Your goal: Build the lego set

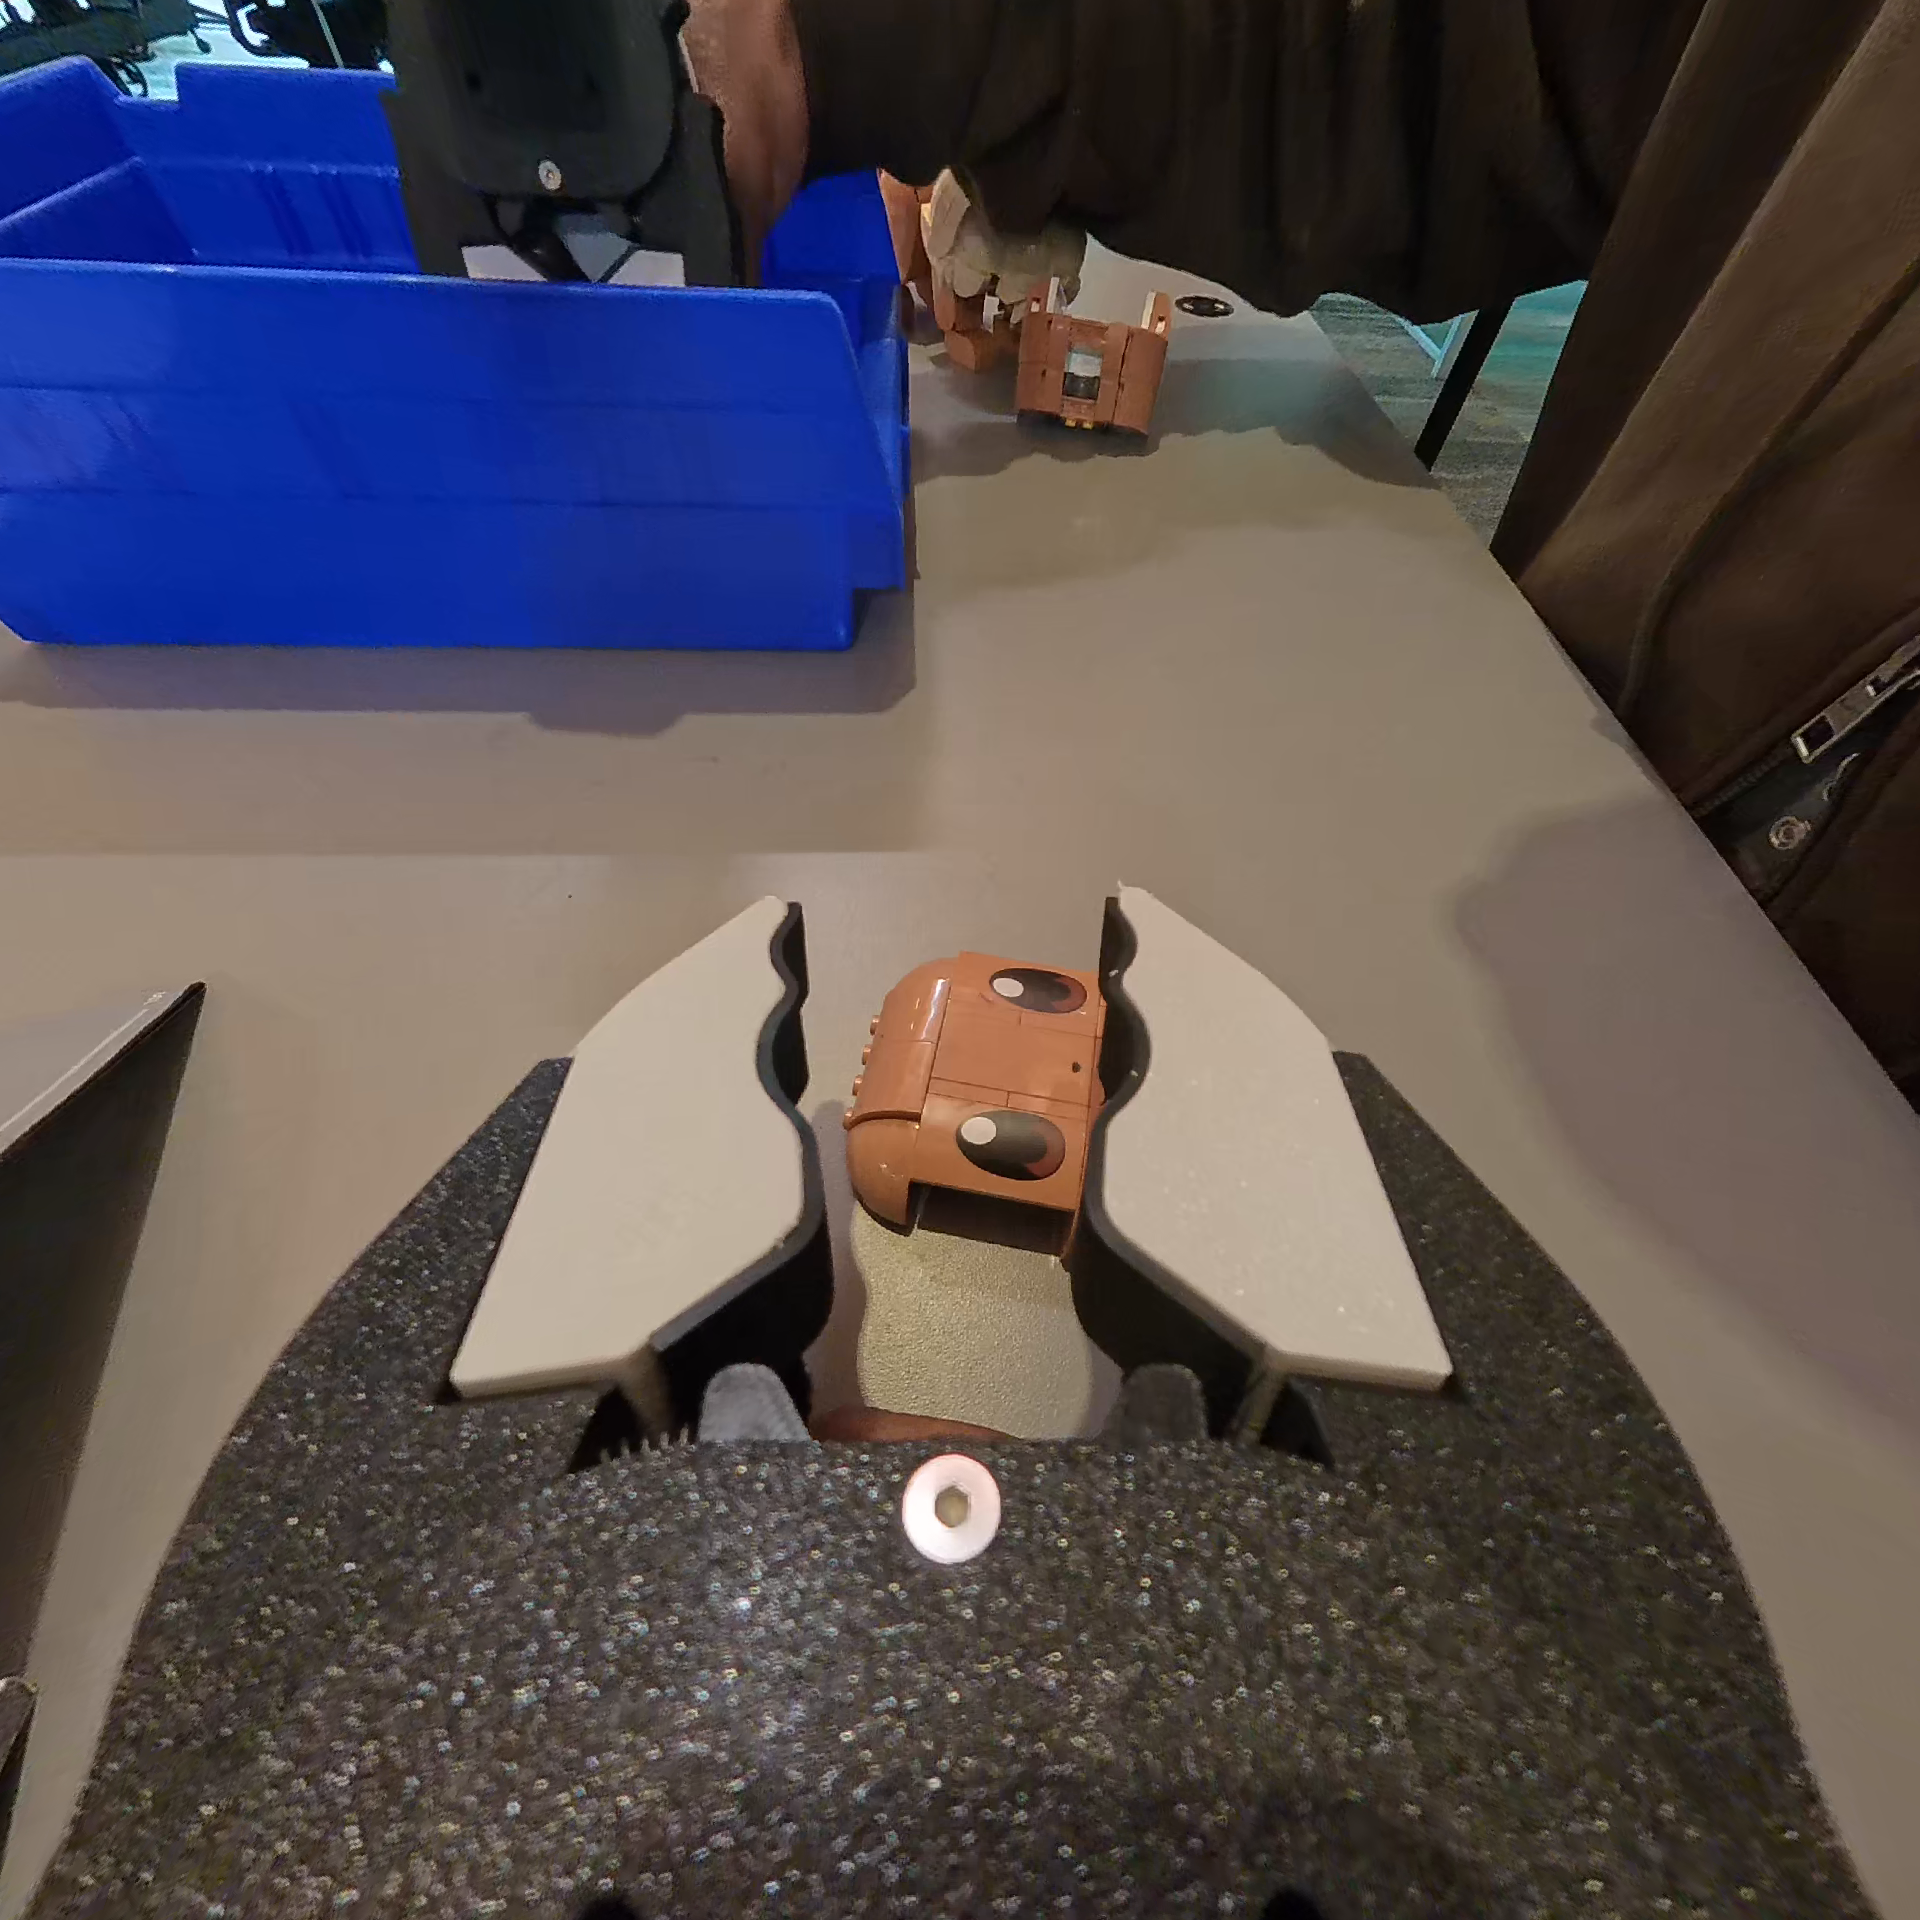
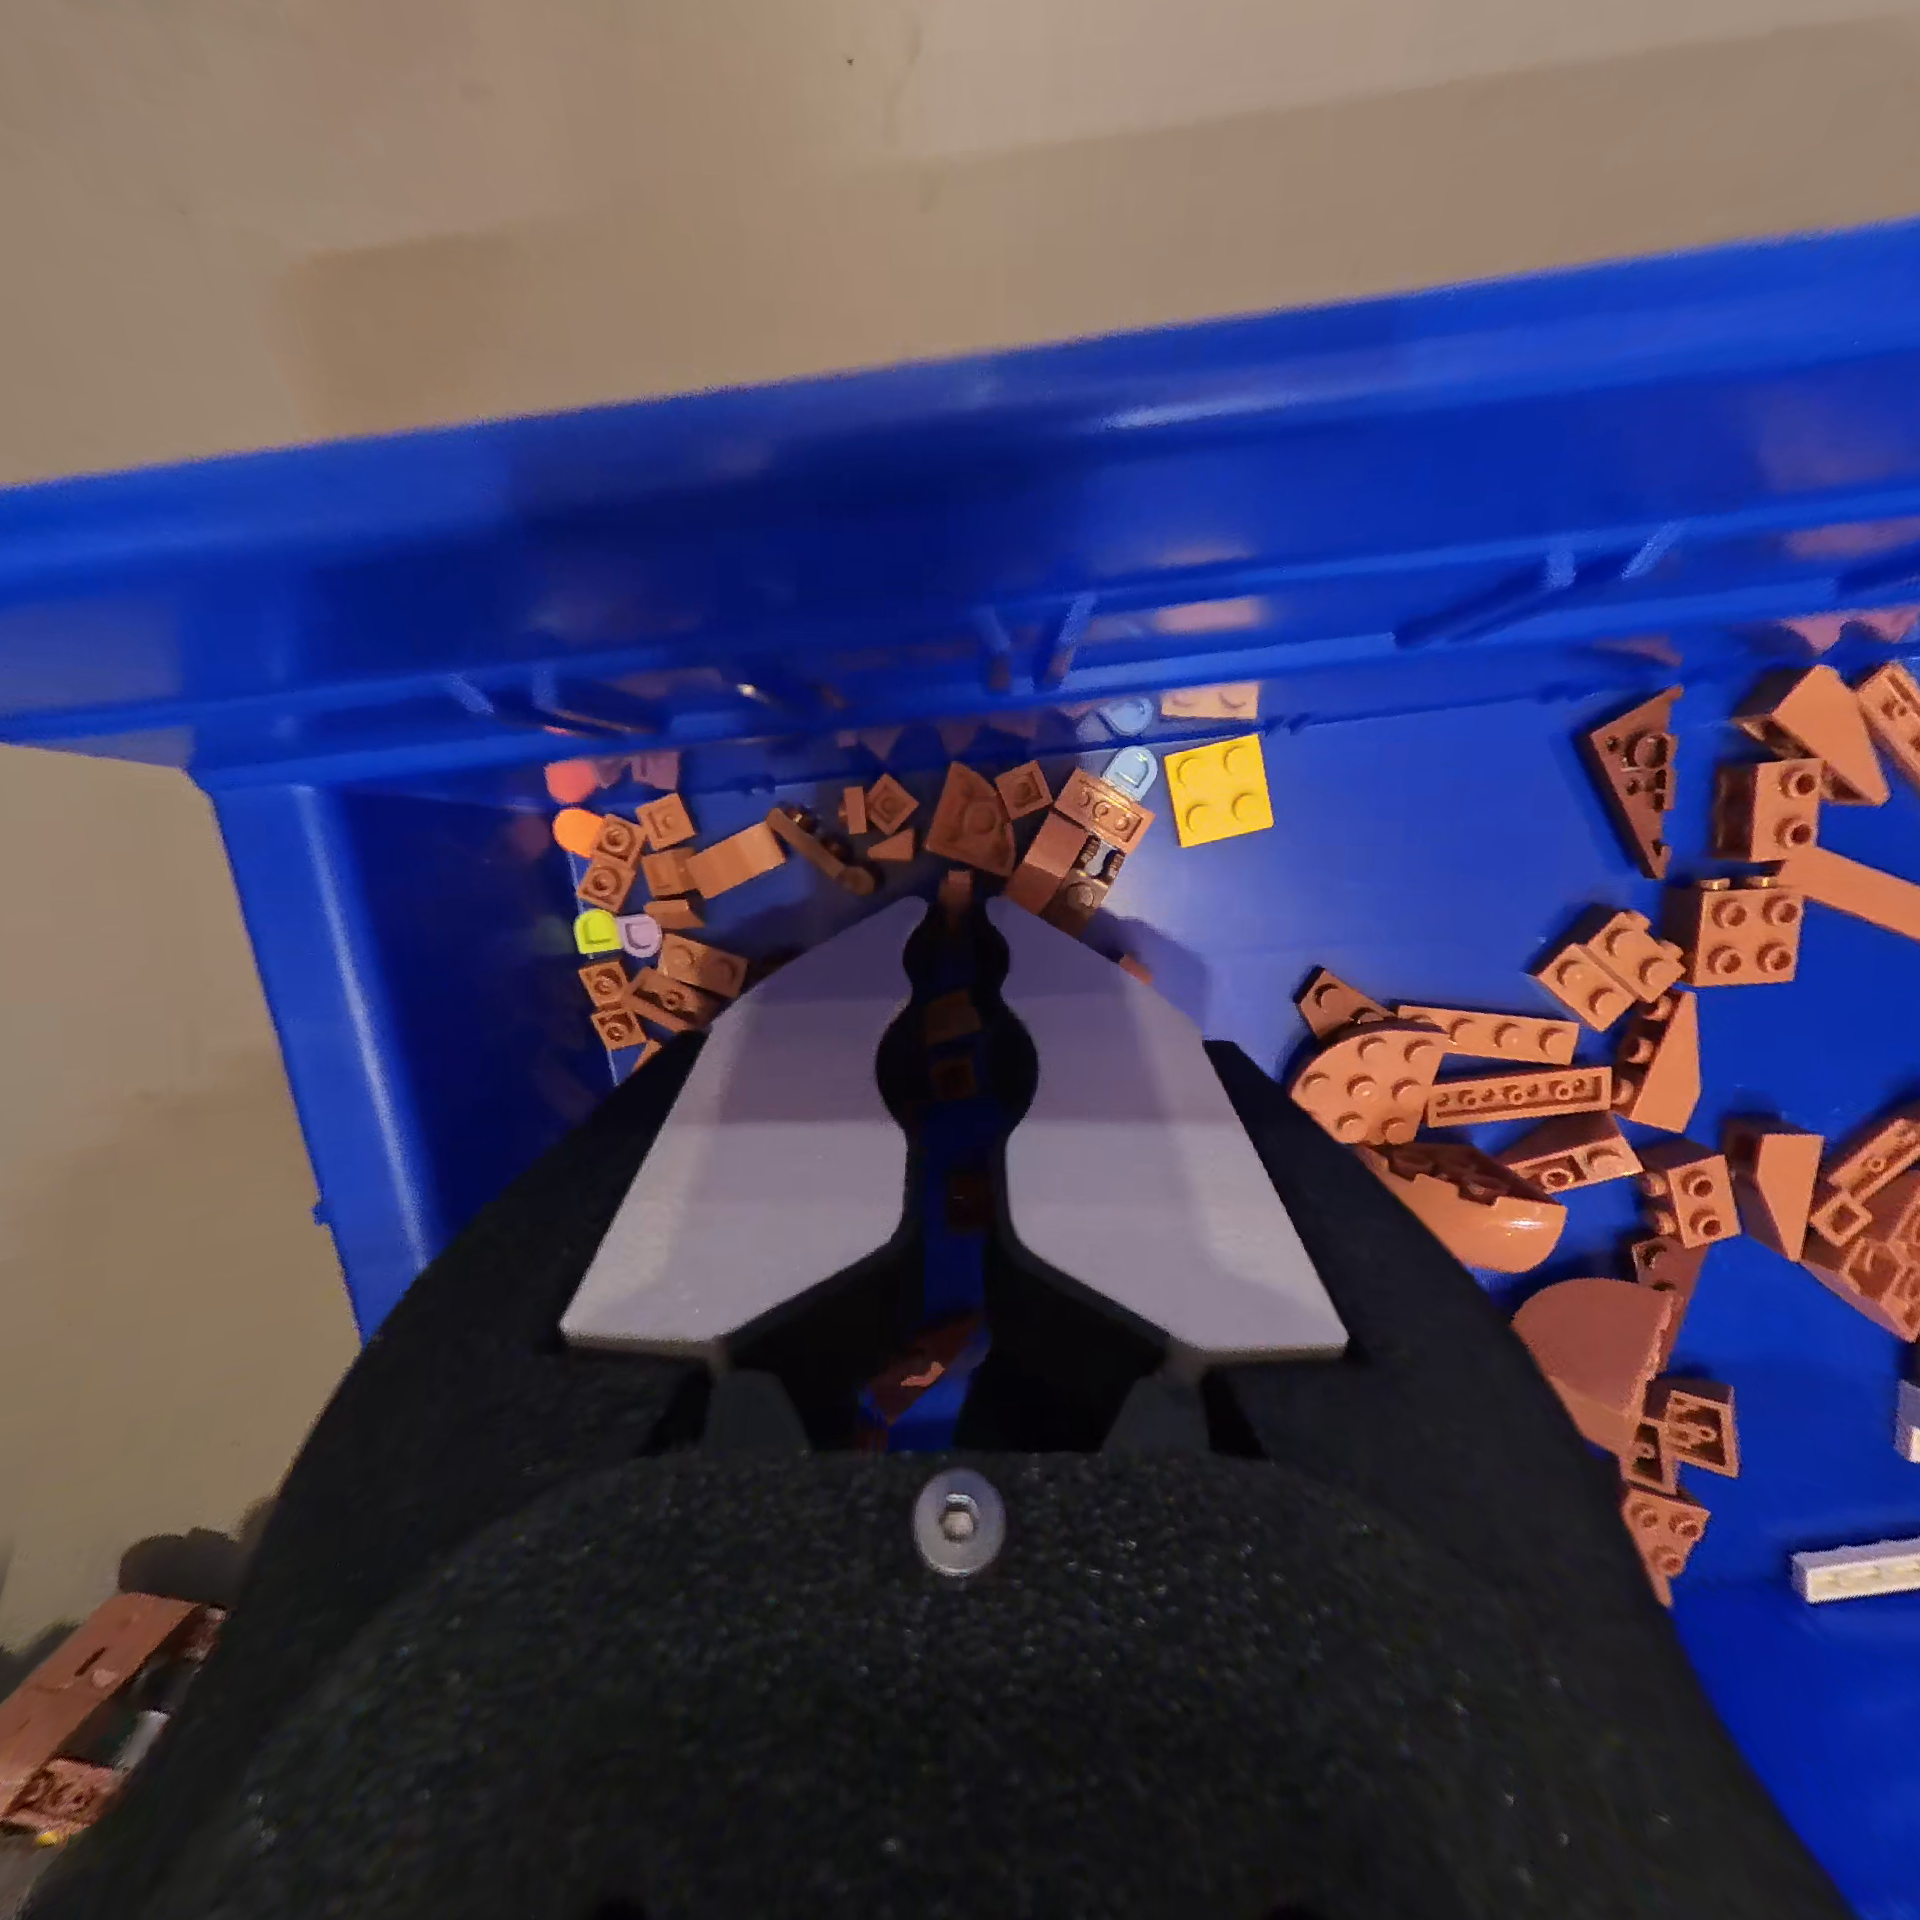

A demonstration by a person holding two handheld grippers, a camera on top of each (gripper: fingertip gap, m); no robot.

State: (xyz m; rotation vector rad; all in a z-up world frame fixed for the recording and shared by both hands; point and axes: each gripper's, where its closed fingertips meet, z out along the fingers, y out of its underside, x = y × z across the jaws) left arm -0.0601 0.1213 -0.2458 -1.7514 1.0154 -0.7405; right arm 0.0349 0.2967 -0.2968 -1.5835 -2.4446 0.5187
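Grey table (image 1: 1195, 675) carries a blue bin (image 1: 447, 457) far left and brown builds (image 1: 1091, 364) beyond. Left gripper (image 1: 951, 1081) stands part open around a brown head (image 1: 987, 1091), which touches its right finger only. Right gripper (image 2: 956, 914), inside the bin (image 2: 935, 499), pinches a small brown piece (image 2: 956, 891) among loose bricks (image 2: 1455, 1049).

Left gripper (image 1: 954, 914): held low and level, fingers (image 1: 665, 1122) spread wide apart, right finger touching a part, left finger clear of it. Right gripper (image 2: 956, 906): pitched downward, fingers nearly closed, a narrow gap at the tips; whether they pinch anything cannot be told.
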